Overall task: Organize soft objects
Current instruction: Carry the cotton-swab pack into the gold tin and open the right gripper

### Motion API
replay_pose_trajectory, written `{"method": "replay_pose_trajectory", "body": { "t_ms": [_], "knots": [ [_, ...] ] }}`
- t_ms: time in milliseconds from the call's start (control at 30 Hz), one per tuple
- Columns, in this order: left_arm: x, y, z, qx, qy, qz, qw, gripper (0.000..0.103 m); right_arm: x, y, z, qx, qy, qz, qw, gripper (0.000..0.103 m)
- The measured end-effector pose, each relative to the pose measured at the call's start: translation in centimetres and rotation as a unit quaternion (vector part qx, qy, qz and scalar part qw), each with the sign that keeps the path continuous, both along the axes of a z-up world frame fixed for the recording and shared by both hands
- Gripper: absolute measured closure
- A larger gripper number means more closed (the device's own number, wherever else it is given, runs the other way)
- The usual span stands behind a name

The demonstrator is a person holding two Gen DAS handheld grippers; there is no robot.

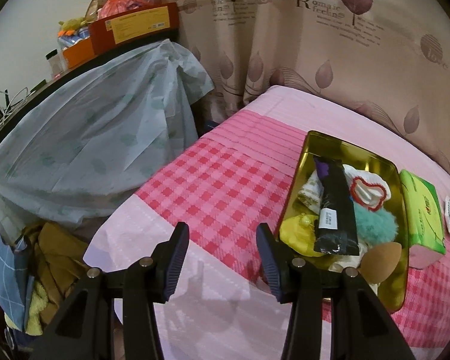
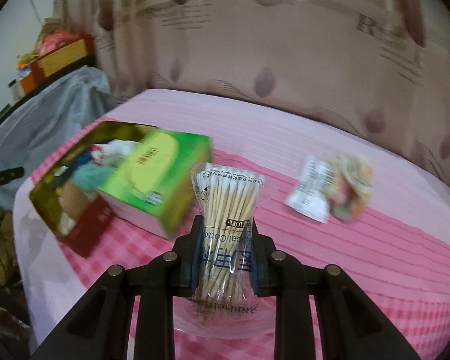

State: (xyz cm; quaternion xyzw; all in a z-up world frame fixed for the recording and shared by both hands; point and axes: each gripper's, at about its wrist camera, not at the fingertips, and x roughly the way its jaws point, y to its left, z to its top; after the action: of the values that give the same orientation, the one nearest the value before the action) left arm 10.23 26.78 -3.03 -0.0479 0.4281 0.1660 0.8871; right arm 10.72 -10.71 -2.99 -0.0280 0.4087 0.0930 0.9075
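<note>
Two grippers over pink bed [image 2: 285, 126]. Right gripper [image 2: 225, 237] clamped on swab pack [image 2: 225, 210], held upright above the sheet. Left gripper [image 1: 222, 258] spread wide, holding nothing, just beside gold tin [image 1: 330, 144] of soft items. Tissue pack [image 2: 162, 165] touches tin; scrunchie [image 2: 348, 186] well apart.

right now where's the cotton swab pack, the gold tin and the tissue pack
cotton swab pack [image 2: 225, 207], right wrist view, mid bundle
gold tin [image 1: 324, 142], left wrist view, bare far wall
tissue pack [image 1: 423, 210], left wrist view, green top
</note>
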Motion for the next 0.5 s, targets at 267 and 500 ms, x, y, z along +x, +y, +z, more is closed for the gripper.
{"method": "replay_pose_trajectory", "body": {
  "t_ms": [267, 500],
  "knots": [
    [0.0, 1.5, -0.1, -0.015, 0.002, 0.031, 0.9994, 0.055, 2.1, 7.5, 0.5, 0.013, -0.004, 0.062, 0.998, 0.08],
    [0.0, 2.2, -0.1, -0.019, 0.001, 0.044, 0.9988, 0.056, 3.4, 12.9, 0.8, 0.016, -0.006, 0.109, 0.994, 0.08]
  ]
}}
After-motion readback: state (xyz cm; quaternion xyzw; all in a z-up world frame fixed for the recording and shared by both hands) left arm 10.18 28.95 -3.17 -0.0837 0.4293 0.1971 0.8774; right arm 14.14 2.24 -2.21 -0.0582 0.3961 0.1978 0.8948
